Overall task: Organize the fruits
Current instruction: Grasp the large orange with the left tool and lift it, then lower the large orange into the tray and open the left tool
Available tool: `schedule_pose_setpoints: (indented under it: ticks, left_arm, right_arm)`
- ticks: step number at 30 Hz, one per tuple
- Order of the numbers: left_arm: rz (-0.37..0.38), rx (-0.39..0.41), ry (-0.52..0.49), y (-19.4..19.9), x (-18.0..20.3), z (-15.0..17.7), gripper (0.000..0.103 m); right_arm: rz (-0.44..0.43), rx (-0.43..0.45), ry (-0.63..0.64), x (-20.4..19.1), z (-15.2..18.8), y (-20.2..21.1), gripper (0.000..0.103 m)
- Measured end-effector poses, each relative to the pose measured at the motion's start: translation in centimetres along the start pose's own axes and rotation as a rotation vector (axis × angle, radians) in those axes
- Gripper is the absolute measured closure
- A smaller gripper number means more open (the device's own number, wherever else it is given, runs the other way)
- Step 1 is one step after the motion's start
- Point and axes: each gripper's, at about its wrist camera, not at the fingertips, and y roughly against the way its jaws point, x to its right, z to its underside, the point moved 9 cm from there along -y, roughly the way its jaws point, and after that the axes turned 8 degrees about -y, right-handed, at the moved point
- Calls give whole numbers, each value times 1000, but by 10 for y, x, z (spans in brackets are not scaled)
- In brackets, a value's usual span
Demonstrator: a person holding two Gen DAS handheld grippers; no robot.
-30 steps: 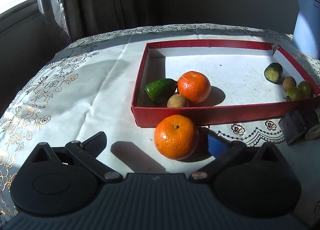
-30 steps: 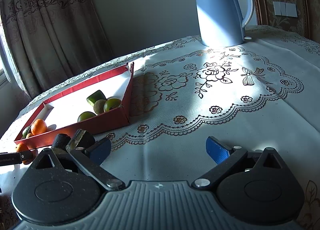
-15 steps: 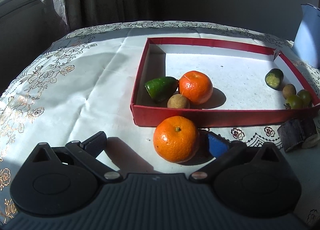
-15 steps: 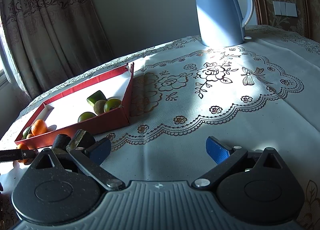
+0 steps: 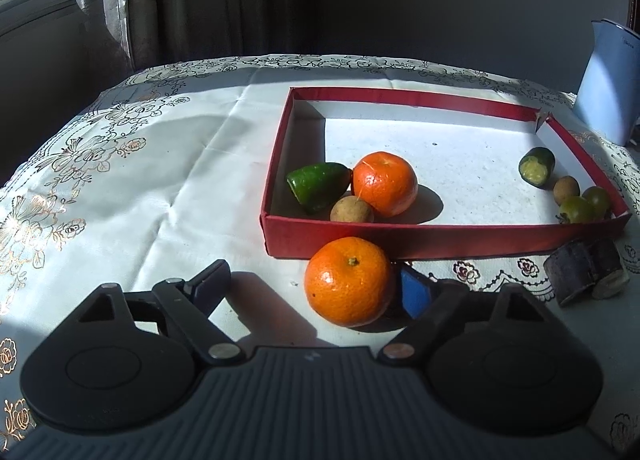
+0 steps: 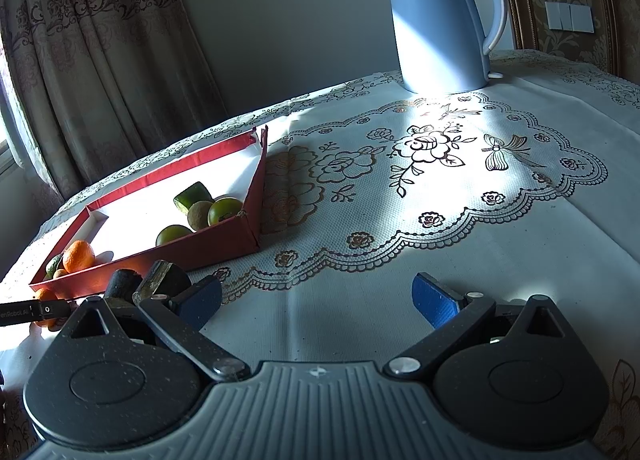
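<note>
The left gripper [image 5: 316, 288] has its jaws spread wide over the white embroidered tablecloth [image 5: 132, 179]. A round orange tangerine [image 5: 349, 281] sits on the cloth between them, against the blue pad of the right-hand finger [image 5: 416, 294] and well apart from the other finger. Just beyond it lies the shallow red cardboard tray [image 5: 440, 240] with a white floor. In its near left corner a second orange tangerine [image 5: 385, 183], a green avocado piece [image 5: 318, 185] and a small tan round fruit [image 5: 351, 210] cluster together. At its right end lie a cut green piece [image 5: 537, 167], a tan fruit [image 5: 566, 189] and two small green fruits [image 5: 584, 205]. A dark cut chunk [image 5: 582, 270] lies outside the tray's near right corner.

The right gripper [image 6: 318, 298] is also wide open, holding nothing, over bare cloth. A pale blue electric kettle [image 6: 440, 19] stands far behind.
</note>
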Motion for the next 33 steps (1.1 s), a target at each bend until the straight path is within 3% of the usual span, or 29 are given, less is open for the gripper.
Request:
schedule_pose_setpoints:
  ticks: [9,17,26,33]
  left_arm:
    - [53,30,-30,4,9,-1,47]
    - [85,47,-44,7,14,-1,63]
    - [90,62,-17,13,7,1,63]
    - [54,125,-36,37,0,-1,64]
  right_arm:
    - [-1,0,-1,0,0,0,1]
    - [-2,0,-2,0,0,0,1]
    - [-2,0,-3,0,0,0,1]
    - [-2,0,-2,1,0,0,1]
